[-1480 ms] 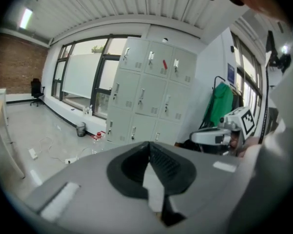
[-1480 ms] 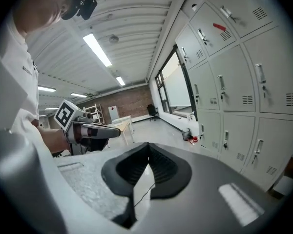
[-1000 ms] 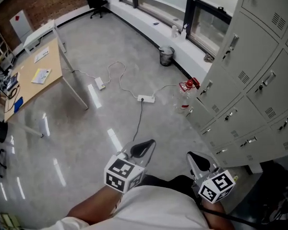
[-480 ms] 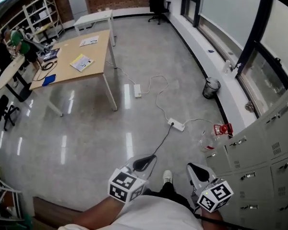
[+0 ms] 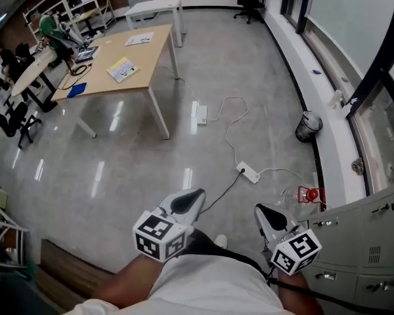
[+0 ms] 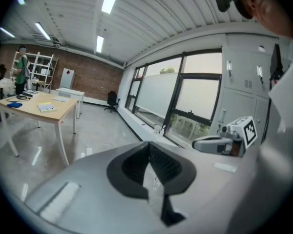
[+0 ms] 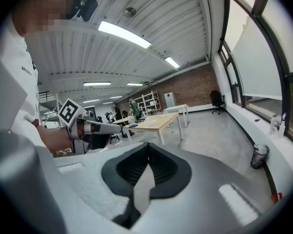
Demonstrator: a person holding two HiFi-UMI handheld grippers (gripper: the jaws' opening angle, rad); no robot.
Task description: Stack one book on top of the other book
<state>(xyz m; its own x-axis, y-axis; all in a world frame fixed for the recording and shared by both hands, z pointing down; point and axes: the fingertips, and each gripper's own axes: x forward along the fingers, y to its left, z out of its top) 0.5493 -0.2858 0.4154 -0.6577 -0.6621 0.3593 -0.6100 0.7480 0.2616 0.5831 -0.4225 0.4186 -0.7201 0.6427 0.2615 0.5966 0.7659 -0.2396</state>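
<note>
Head view: you hold the left gripper and right gripper clenched, empty, at your waist, likely just carrying them toward the table.

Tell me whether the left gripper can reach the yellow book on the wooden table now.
Probably not: the left gripper, shut, is by the person's body, and open grey floor separates it from the yellow book on the light wooden table.

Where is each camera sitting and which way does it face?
Head view: on the head, looking down at the floor; left claw, right claw, forearms show.
Left gripper view: on the left claw, facing the windows; right claw shows.
Right gripper view: on the right claw, facing the wooden table; left claw shows.
Shared: all see that table.
</note>
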